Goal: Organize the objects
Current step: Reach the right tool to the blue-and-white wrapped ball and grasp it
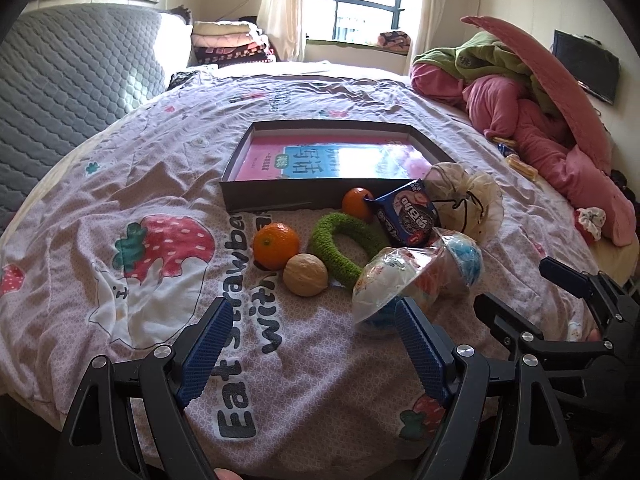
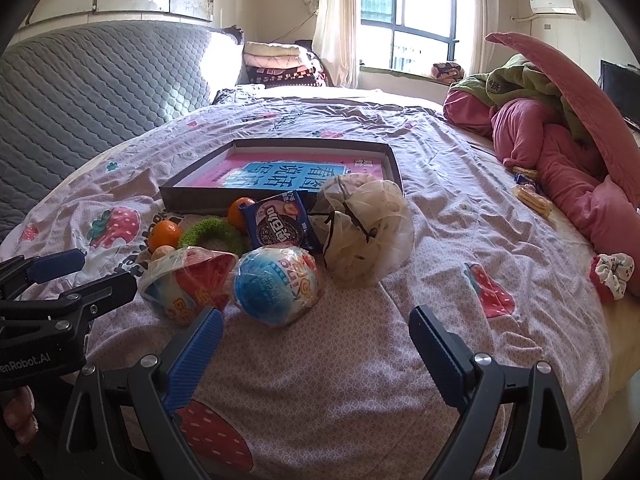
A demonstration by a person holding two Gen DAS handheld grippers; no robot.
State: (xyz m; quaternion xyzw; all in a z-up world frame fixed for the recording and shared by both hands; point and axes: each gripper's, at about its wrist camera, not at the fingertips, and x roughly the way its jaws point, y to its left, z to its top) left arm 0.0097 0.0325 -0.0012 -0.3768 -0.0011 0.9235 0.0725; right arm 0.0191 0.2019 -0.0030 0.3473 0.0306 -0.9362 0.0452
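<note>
1. Both my grippers, left (image 1: 310, 350) & right (image 2: 316, 354), spread wide, nothing held.
2. Box (image 1: 264, 198) far side holds only a book (image 1: 332, 160).
3. Oranges (image 1: 277, 245), nut (image 1: 305, 280), ring (image 1: 340, 248), snack pack (image 1: 408, 216), toy balls (image 2: 276, 286) all lie near box, outside.
4. Nothing sorted yet, I'd say.

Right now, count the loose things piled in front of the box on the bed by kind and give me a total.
Oranges: 2
Walnut: 1
Green ring: 1
Snack packet: 1
Mesh pouch: 1
Wrapped toy balls: 2
Total: 8
</note>
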